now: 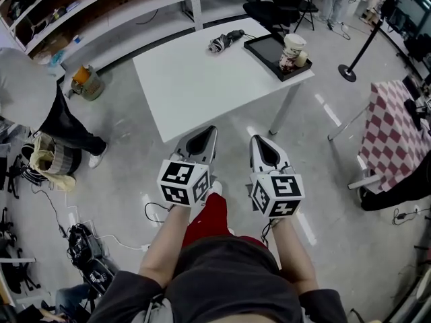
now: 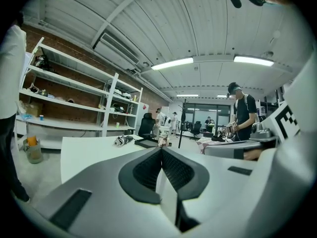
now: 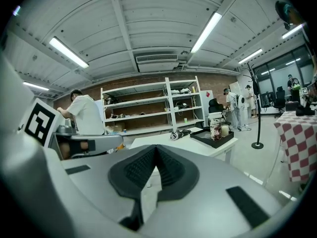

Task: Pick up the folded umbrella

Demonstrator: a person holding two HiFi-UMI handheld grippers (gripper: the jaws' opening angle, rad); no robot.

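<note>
The folded umbrella [image 1: 225,41], a short dark bundle with pale patterned fabric, is lying at the far edge of the white rectangular table [image 1: 195,93]. It is sitting just to the left of a shallow black tray [image 1: 264,46], which is carrying a tall paper cup with a white lid [image 1: 292,49] at the table's far right corner. The left hand-held gripper [image 1: 207,133] is hovering close to the table's near edge, well apart from the umbrella. Its grey jaws are pressing together with nothing between them, and in the left gripper view the ribbed black pads [image 2: 148,170] are meeting at the tip. The right hand-held gripper [image 1: 258,141] is hanging just beside it, pointing the same way. Its jaws are likewise closing fully on nothing, the dark pads [image 3: 141,170] touching at the front. In the right gripper view the umbrella [image 3: 178,133] is resting on the table ahead, left of the tray [image 3: 214,139]. White metal shelving [image 1: 101,12] is running along the brick wall beyond the table, and a person in dark trousers [image 1: 71,130] is standing on the grey floor at the left
</note>
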